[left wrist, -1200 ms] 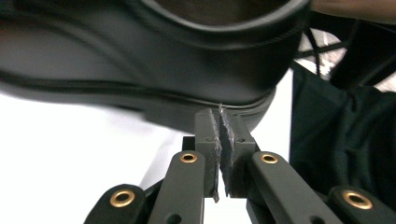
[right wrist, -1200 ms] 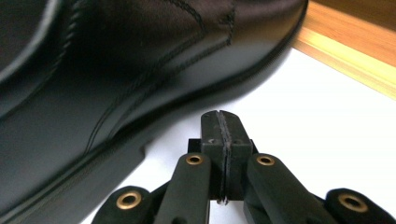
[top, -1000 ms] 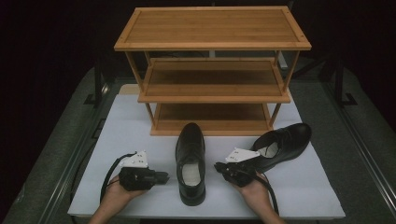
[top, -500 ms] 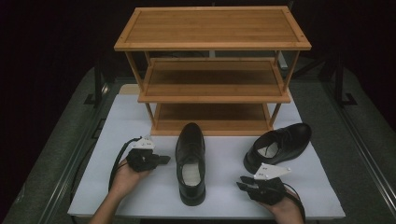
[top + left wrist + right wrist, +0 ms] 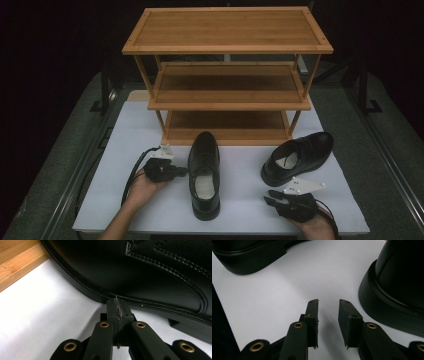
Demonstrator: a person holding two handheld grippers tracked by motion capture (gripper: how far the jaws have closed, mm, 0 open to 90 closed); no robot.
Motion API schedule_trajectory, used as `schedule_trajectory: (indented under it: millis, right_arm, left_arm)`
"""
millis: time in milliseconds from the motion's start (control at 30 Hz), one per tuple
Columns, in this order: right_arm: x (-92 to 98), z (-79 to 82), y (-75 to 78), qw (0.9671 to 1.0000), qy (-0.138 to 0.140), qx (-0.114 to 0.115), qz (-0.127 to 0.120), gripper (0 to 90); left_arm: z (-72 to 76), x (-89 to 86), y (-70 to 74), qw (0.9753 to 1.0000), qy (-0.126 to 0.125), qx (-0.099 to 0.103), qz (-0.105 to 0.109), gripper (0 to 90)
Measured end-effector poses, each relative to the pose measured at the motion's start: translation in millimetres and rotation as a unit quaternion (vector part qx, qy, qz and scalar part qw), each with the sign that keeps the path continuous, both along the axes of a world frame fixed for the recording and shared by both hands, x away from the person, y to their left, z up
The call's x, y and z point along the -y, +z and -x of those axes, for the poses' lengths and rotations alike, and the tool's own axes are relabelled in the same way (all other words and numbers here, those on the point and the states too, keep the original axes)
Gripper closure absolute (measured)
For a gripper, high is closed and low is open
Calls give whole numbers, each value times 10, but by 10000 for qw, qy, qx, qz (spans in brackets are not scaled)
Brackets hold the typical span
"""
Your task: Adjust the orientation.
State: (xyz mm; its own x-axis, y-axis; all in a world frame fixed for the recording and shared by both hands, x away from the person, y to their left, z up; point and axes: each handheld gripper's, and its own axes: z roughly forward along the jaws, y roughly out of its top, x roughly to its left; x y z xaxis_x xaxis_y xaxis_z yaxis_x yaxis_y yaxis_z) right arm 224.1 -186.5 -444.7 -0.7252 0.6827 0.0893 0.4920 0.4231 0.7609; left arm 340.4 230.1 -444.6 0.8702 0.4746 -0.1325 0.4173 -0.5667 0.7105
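One black leather shoe [image 5: 204,175] stands mid-mat, toe toward the rack. My left gripper [image 5: 182,171] is shut and empty at its left side; in the left gripper view the closed tips [image 5: 116,305] touch the welt of that shoe [image 5: 150,272]. A second black shoe [image 5: 297,155] lies at the right, angled. My right gripper [image 5: 270,196] is open near the mat's front right, below that shoe's heel. In the right gripper view its tips [image 5: 328,308] hover over bare mat, with the second shoe's heel [image 5: 397,290] to the right and the first shoe's heel [image 5: 249,255] at the upper left.
A three-tier bamboo shoe rack [image 5: 227,75] stands at the back of the white mat [image 5: 125,150], its shelves bare. The rack's bottom board [image 5: 15,262] is close to the left gripper. Dark table rails run along both sides.
My left gripper moved forward and right up to the middle shoe's side. My right gripper pulled back from the right shoe's heel toward the front right edge.
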Motion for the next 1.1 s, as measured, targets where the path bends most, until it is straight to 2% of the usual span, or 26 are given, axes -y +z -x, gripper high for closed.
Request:
schedule_trajectory:
  millis: [33,67,133,567,667,767,900,1033,1100]
  right_arm:
    - [0,0,0,10000,0,0,0,692]
    - [3,-5,1,10000,-10,7,5,693]
    - [8,-9,1,10000,-20,-5,-20,692]
    - [13,-6,-6,10000,-42,0,-26,696]
    - [6,-11,-7,10000,-39,2,-38,695]
    - [4,-12,-3,10000,-39,20,-44,696]
    - [16,-1,7,10000,-59,42,-57,696]
    - [35,8,33,9998,-99,88,-112,696]
    - [52,14,60,9997,-123,120,-161,695]
  left_arm:
    - [0,0,0,10000,0,0,0,900]
    - [15,19,14,9998,-75,-33,156,900]
    - [38,55,31,9999,-96,32,74,900]
    - [90,205,27,9995,-294,40,106,900]
    - [95,262,26,9991,-404,48,94,900]
    - [90,309,21,9990,-425,63,120,900]
    - [95,290,10,9991,-400,65,120,900]
    - [115,252,33,9994,-330,81,-33,792]
    - [144,171,67,9999,-149,45,-37,717]
